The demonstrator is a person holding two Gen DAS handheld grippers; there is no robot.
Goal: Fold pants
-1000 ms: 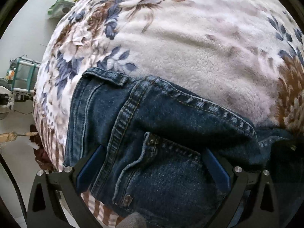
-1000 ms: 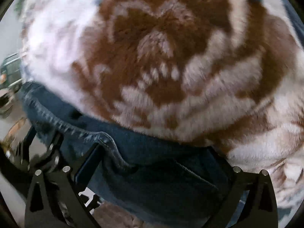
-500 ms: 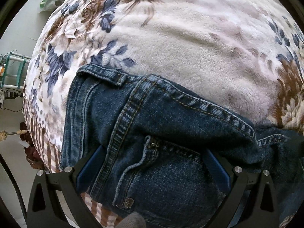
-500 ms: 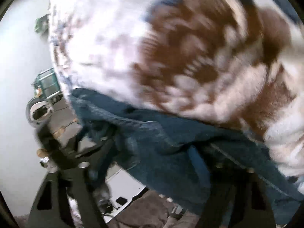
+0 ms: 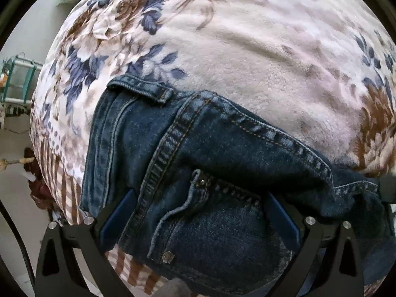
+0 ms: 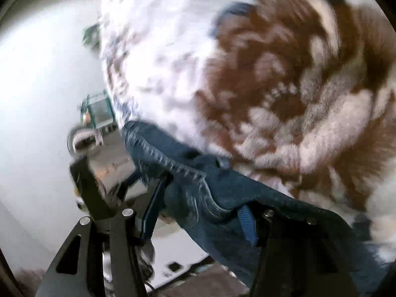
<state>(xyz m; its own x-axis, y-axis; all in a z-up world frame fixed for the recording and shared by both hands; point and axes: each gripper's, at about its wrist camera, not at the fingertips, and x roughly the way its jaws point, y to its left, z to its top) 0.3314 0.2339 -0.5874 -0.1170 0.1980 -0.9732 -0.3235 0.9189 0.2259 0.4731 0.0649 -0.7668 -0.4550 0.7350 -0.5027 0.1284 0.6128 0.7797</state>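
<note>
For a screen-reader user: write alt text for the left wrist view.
Dark blue jeans lie bunched on a fleecy floral blanket, waistband and riveted pocket facing the camera. The left tool points down at them, its two blue-padded fingers spread wide on either side of the pocket area. Pale floor and a green metal frame show at the left edge.

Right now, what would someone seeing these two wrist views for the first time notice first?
First, the dark blue jeans, bunched at the bottom of both views on a fleecy floral blanket with blue and brown blooms. In the left wrist view the left gripper straddles the riveted front pocket with its blue pads wide apart. In the blurred right wrist view the right gripper has just been closing, with a denim fold between its pads.
</note>
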